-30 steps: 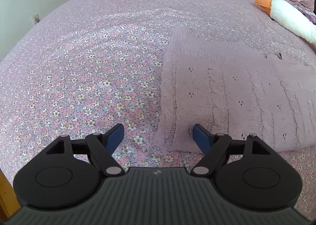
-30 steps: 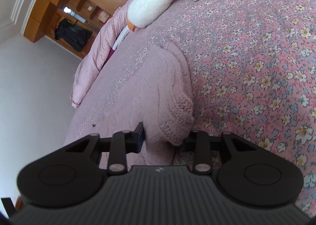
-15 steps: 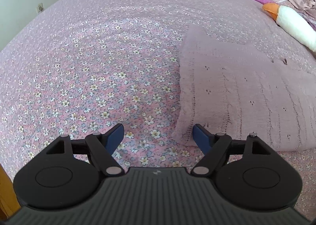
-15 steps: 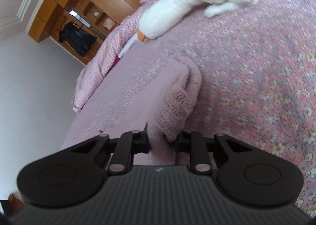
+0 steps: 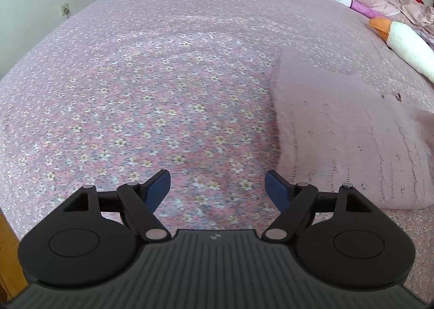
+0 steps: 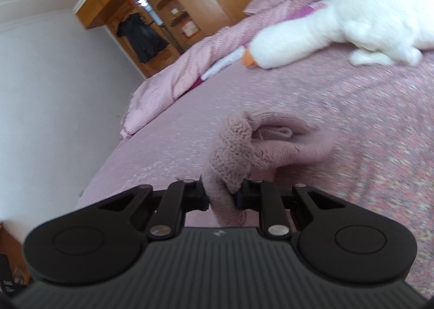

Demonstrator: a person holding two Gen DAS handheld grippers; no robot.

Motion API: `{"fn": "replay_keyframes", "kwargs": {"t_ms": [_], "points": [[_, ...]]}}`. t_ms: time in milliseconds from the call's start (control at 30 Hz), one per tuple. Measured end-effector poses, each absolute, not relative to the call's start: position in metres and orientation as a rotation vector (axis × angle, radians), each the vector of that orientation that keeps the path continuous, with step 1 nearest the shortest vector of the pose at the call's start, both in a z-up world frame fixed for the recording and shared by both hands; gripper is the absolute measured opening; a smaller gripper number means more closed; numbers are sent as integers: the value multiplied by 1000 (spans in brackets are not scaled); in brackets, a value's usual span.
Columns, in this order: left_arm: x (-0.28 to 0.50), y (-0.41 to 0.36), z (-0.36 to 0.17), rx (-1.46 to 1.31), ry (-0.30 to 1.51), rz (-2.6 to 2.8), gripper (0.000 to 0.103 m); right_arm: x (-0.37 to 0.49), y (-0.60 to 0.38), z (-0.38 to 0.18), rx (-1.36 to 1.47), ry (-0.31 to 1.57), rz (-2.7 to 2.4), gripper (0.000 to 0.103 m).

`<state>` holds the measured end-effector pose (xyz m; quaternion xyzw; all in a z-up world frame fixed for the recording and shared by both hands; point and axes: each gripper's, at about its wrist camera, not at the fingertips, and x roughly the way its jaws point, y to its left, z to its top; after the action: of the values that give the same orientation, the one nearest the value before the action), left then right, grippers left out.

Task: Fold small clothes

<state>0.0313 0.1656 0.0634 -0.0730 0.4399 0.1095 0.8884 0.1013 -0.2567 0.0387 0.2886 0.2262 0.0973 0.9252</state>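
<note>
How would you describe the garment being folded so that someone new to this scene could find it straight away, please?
Start with the flowered bedspread that covers the bed. On it lies a dusty pink knitted sweater, short of the white goose plush. It alone is plain knit with small eyelet holes, and the right gripper pinches one bunched end.

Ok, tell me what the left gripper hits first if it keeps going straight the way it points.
Probably the floral bedsheet. The left gripper is open and empty, aimed down at bare sheet; the pink knitted garment lies off to its right, apparently outside that line, though depth is hard to judge.
</note>
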Motion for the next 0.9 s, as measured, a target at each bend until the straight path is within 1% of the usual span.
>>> {"fn": "replay_keyframes", "kwargs": {"t_ms": [300,467,667,900], "points": [[20,187,64,-178,893,256,82,105,-197,71,410,408,333,20],[15,196,66,-192,883,268,82,106,-154,79,304,410,445,20],[8,209,63,-210,880,286,82,108,-94,69,155,466,579,19],[2,223,59,-229,882,301,82,116,-49,30,42,599,653,19]]}}
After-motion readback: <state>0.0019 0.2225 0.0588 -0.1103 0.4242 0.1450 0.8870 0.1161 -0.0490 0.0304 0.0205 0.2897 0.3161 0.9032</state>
